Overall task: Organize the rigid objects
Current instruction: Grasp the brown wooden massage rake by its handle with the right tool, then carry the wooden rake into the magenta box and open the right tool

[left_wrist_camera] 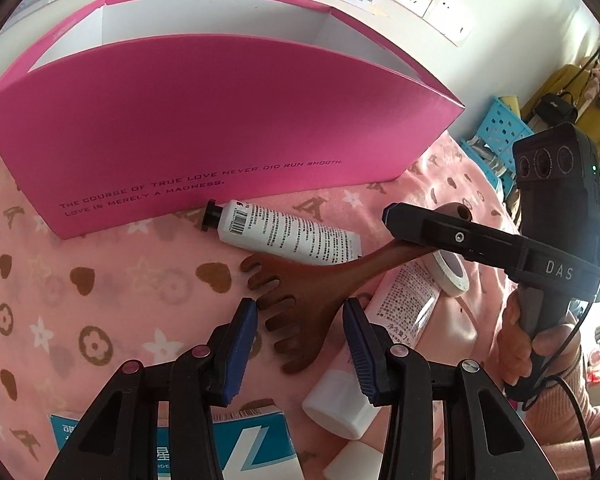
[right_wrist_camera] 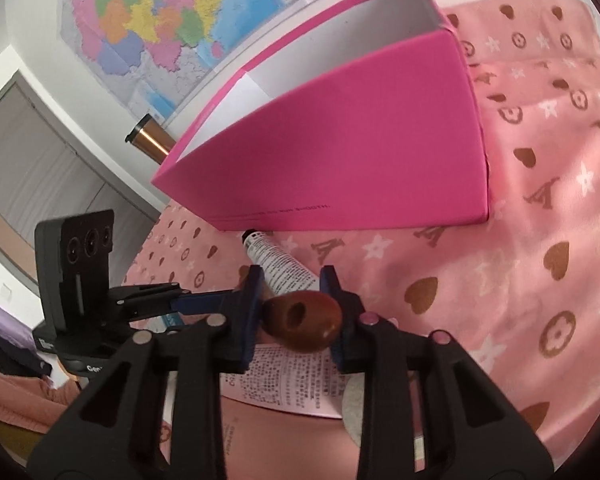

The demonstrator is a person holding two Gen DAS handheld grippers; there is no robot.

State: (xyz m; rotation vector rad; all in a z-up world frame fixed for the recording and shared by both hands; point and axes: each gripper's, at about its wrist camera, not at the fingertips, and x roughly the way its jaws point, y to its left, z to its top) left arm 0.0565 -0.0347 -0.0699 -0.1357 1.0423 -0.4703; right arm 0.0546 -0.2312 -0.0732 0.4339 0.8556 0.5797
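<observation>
- Your right gripper [right_wrist_camera: 296, 316] has its jaws closed on the rounded handle end of the wooden comb [left_wrist_camera: 300, 300]; in the right wrist view the brown knob sits squarely between the two blue pads, so the hold looks sound.
- Your left gripper [left_wrist_camera: 300, 332] is wide open and holds nothing. It hovers just over the comb's teeth, one pad on either side of the head.
- The comb lies low over the pink blanket [left_wrist_camera: 100, 280], its teeth pointing toward your left gripper and its handle running back to your right. Whether the teeth touch the cloth I cannot tell.
- The pink box [left_wrist_camera: 220, 128] stands open-topped just behind, with a white tube [left_wrist_camera: 284, 236] lying against its front wall. A second tube [left_wrist_camera: 404, 304] and a roll of tape [left_wrist_camera: 452, 272] lie under and beside the comb handle.
- The step in hand appears to be carrying the comb into the box. Lift straight up first, so the teeth do not snag the blanket or drag the tubes along.
- You are holding one far end of a long piece, so expect the head to droop. Keep the wrist level and move slowly.
- Draw your left gripper back and clear of the teeth before you lift.
- Clear the box's front wall fully, then lower the comb inside before letting go.
</observation>
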